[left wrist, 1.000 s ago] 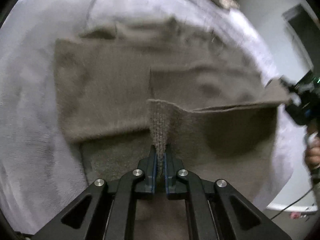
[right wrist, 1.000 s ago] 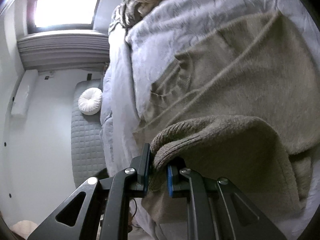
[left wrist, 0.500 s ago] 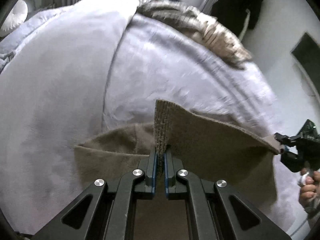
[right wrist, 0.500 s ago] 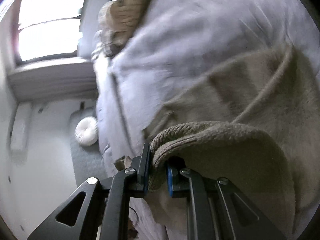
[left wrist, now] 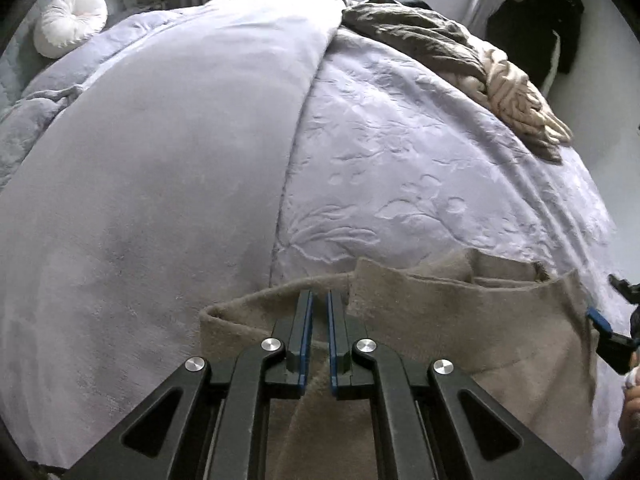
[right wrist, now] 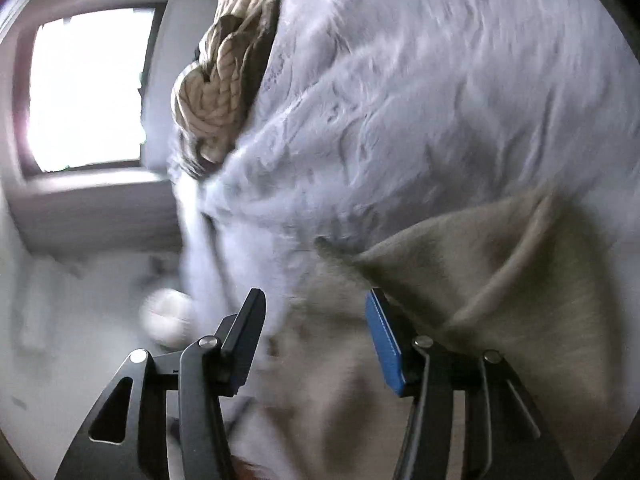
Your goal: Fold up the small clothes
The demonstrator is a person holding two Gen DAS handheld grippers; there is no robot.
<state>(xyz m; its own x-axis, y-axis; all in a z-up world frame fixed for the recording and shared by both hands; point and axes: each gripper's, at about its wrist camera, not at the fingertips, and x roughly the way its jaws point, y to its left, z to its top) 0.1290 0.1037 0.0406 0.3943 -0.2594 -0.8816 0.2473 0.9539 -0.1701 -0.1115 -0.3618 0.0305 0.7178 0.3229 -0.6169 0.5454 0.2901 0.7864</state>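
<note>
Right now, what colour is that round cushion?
White; the round cushion shows best in the left wrist view.

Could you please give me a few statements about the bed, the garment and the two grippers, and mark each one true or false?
1. The taupe sweater lies on a lavender bedspread. True.
2. The right gripper is clamped tight on the sweater's hem. False: its jaws are opening, the pads stand well apart, and the fabric lies loose below them.
3. A round white cushion sits at the far left of the bed. True.
4. The left gripper is wide open. False: its fingers are nearly together over the sweater's edge.
5. The bed holds only the sweater. False: a crumpled pile of clothes lies at the far edge.
</note>
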